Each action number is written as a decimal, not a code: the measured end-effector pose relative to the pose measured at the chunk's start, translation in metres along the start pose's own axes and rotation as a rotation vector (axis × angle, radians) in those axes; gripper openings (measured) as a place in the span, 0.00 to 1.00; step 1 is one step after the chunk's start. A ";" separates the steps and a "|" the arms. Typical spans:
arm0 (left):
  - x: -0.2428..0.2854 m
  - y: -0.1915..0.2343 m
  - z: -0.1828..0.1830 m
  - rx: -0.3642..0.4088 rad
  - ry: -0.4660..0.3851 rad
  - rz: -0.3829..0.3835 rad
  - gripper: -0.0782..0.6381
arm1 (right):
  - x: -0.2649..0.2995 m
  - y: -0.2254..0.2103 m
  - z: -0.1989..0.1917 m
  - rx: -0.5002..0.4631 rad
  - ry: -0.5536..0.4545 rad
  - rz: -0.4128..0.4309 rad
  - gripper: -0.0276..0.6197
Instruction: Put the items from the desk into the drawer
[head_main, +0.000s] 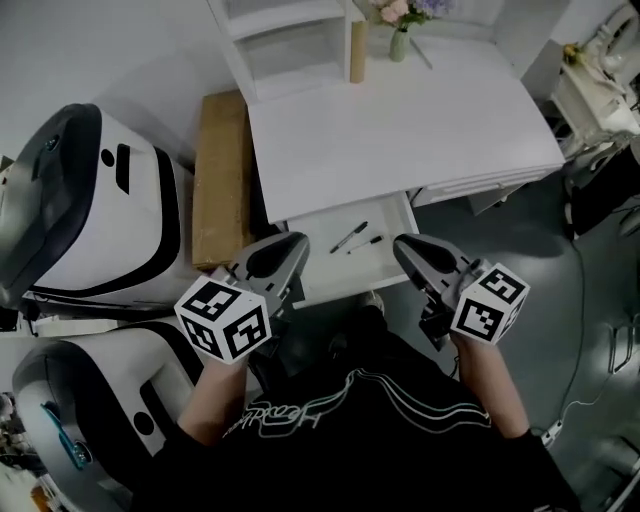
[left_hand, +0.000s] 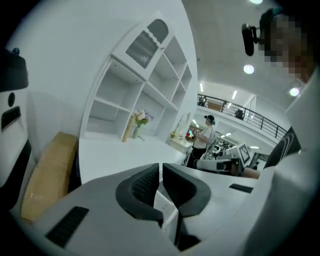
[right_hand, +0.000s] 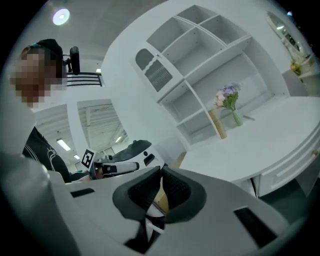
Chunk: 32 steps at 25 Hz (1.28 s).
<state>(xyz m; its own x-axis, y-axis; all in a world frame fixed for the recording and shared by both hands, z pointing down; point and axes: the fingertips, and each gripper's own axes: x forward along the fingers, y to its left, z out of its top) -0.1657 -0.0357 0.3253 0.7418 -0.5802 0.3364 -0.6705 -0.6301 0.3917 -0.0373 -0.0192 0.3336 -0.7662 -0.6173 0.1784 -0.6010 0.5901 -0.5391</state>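
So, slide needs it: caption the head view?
Two pens lie in the open drawer; left gripper and right gripper hover shut.

I hold my left gripper (head_main: 297, 243) low at the left of the head view. Its marker cube (head_main: 224, 318) sits toward me and its dark jaws point forward and slightly inward. In the left gripper view the jaws meet at their tips with nothing between them. My right gripper (head_main: 401, 246) mirrors it at the right, angled inward too, and its jaws are likewise closed tip to tip and empty. Both forearms (head_main: 213, 398) reach forward side by side. The two grippers are roughly level and apart.
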 end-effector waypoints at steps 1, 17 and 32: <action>-0.009 -0.007 0.005 -0.019 -0.026 -0.017 0.16 | 0.000 0.012 0.004 -0.029 -0.003 0.007 0.11; -0.070 -0.064 0.033 0.145 -0.113 -0.070 0.15 | -0.009 0.094 0.029 -0.211 -0.050 0.033 0.11; -0.065 -0.067 0.021 0.128 -0.088 -0.079 0.15 | -0.009 0.098 0.024 -0.216 -0.043 0.028 0.11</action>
<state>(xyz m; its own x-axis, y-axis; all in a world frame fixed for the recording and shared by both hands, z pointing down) -0.1698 0.0335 0.2591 0.7919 -0.5656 0.2302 -0.6106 -0.7330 0.2998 -0.0835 0.0320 0.2597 -0.7760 -0.6175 0.1284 -0.6175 0.7024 -0.3540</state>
